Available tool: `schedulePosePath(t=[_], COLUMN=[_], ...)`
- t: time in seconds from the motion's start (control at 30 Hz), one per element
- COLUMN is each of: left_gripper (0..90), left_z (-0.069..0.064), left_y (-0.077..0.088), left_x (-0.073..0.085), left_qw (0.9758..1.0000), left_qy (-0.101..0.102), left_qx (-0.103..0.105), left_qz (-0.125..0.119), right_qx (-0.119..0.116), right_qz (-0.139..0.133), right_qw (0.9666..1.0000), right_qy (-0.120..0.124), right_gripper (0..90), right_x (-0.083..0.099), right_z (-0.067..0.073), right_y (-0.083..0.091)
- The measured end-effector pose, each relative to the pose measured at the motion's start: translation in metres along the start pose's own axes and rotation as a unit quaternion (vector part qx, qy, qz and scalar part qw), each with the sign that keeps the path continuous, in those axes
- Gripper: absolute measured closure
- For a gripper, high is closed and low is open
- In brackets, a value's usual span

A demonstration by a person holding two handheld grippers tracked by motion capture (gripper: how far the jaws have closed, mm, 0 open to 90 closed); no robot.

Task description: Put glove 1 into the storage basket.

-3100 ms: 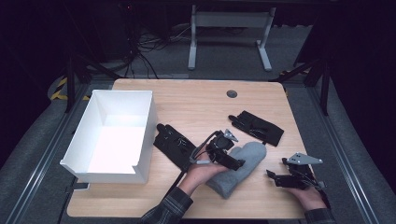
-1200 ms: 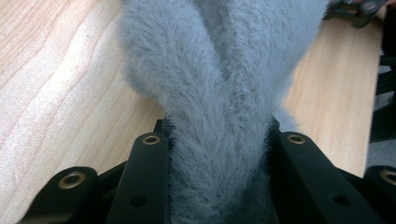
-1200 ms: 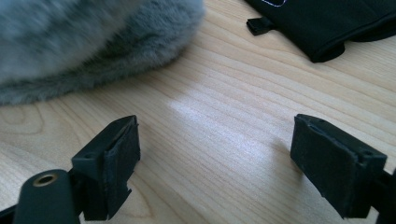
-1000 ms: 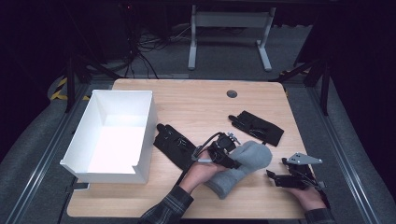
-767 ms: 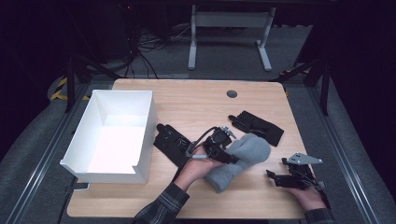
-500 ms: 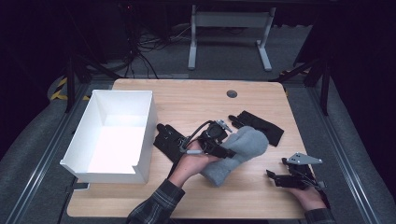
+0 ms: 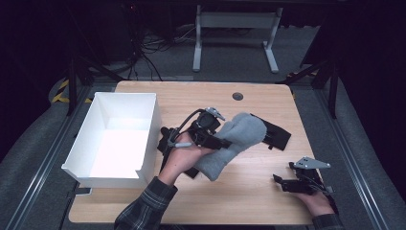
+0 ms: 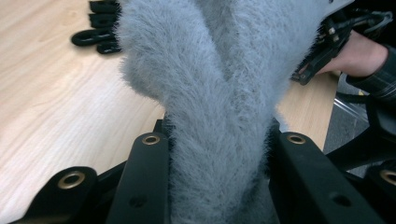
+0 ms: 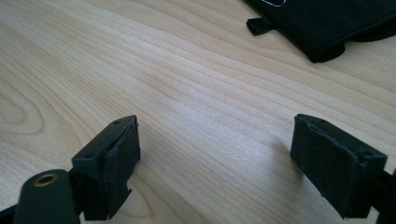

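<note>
Left hand-held gripper [image 7: 218, 139] clamped on the grey mitten [image 7: 234, 143], its long axis slanting away from the white box [image 7: 119, 139]; right hand-held gripper [image 9: 219, 163] stands apart, empty.

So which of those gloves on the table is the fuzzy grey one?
The fluffy grey mitten clamped in the left gripper, lifted off the wooden table. The other two gloves, one behind it and one by the white box, are flat and black.
</note>
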State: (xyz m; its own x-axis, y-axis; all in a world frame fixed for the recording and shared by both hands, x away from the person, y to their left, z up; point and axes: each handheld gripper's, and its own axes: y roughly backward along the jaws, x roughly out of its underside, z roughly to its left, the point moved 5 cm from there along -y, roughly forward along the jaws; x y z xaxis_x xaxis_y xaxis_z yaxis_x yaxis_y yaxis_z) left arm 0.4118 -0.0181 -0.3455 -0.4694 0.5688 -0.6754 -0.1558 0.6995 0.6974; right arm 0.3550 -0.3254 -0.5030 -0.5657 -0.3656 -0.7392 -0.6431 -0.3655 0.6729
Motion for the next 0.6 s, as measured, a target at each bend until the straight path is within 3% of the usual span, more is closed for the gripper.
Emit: schedulePosePath(t=[0.6], left_gripper=[68.4], left_z=[0.018], left_y=[0.082], left_x=[-0.004], left_qw=[0.9982], left_qy=[0.017], left_qx=[-0.045], left_qz=[-0.037], right_qx=[-0.001], right_qz=[-0.001], right_qw=[1.0], right_qy=[-0.001], right_gripper=[16.2], right_x=[0.0], right_z=[0.0], right_y=[0.0])
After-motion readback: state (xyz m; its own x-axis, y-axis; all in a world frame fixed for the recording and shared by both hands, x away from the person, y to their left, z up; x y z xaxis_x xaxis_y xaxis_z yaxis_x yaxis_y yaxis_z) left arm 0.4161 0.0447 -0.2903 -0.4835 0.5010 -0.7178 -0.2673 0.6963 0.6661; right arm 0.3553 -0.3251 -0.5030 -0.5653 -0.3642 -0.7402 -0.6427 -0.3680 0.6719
